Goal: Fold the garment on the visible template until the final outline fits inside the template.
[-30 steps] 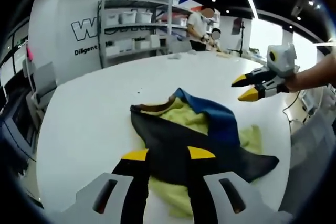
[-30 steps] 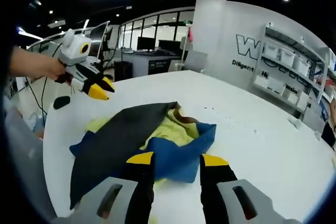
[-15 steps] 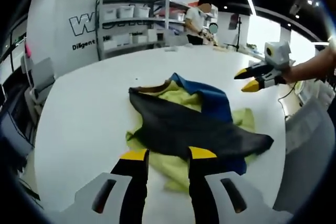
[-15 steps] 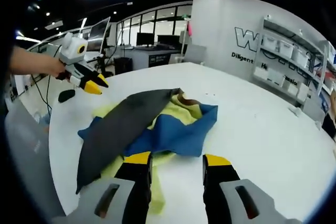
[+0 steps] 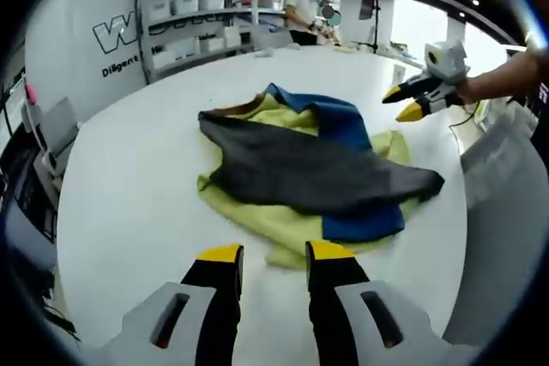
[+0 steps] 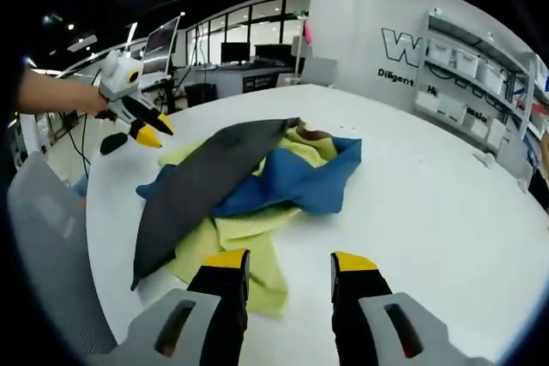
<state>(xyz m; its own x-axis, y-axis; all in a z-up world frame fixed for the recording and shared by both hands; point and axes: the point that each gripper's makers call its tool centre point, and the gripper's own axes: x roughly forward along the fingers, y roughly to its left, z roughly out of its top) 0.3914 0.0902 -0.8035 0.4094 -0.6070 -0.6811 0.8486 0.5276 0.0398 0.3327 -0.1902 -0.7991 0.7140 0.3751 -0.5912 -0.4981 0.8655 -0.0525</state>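
A crumpled garment (image 5: pixel 300 169) with dark grey, yellow-green and blue panels lies on the white table (image 5: pixel 129 186). The grey panel runs across the top, and the blue part shows at the far side and near edge. My left gripper (image 5: pixel 274 253) hovers just short of the yellow hem, open and holding nothing. My right gripper (image 5: pixel 401 104), held by a hand, hangs open in the air beyond the garment's right end. In the right gripper view the garment (image 6: pixel 249 182) lies ahead of my open right gripper (image 6: pixel 290 261). My left gripper (image 6: pixel 154 129) floats at the upper left.
Grey shelves with white bins (image 5: pixel 197 15) stand behind the table, with people (image 5: pixel 304 6) working beside them. A grey chair (image 5: pixel 51 126) sits off the left edge. The shelves (image 6: pixel 480 83) stand to the right and desks with monitors (image 6: pixel 232 62) at the back. The table's rim (image 6: pixel 94 237) curves close on the left.
Both views have drawn back: the jaws that hung over the garment now stand just short of its near edge. The garment lies more spread out. Both grippers stay open.
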